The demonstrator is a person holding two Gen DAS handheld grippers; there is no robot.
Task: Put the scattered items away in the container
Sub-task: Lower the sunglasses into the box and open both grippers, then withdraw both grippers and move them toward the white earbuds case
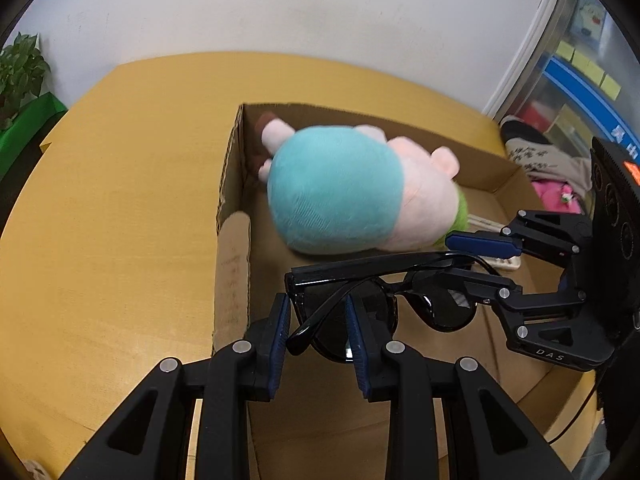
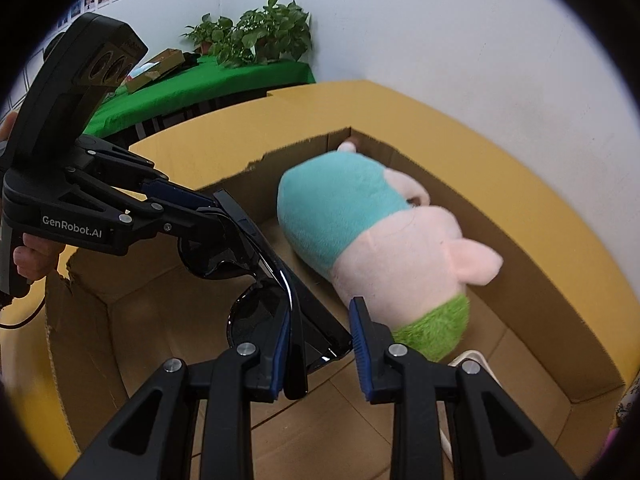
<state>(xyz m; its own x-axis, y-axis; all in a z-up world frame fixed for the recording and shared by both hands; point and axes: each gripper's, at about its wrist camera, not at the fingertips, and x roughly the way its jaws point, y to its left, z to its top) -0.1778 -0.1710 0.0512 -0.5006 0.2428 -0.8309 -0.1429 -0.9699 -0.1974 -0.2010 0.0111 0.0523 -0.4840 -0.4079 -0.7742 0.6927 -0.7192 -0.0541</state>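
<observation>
I am holding both grippers over the cardboard box (image 1: pixel 234 184), which is sitting on the yellow table (image 1: pixel 120 208). The black sunglasses (image 1: pixel 384 292) are hanging above the box floor, folded, between the two grippers. My left gripper (image 1: pixel 318 334) is reaching in with its fingers (image 1: pixel 280 332) partly open; one lens and a folded temple arm are lying between the blue pads, but I cannot tell whether the pads are actually pressing on them. My right gripper (image 2: pixel 320 350) is also partly open, with the glasses' other end sitting between its fingers (image 2: pixel 362 344), resting against the left pad while the right pad is standing clear of the frame. The plush pig (image 1: pixel 344 192), in a teal top with a green patch, is lying on its side inside the box, just beyond the sunglasses. A white object (image 2: pixel 470 360) is peeking out beneath the toy on the box floor. Potted plants (image 2: pixel 260 34) are standing on a green-covered surface (image 2: pixel 208 84) behind the table.
</observation>
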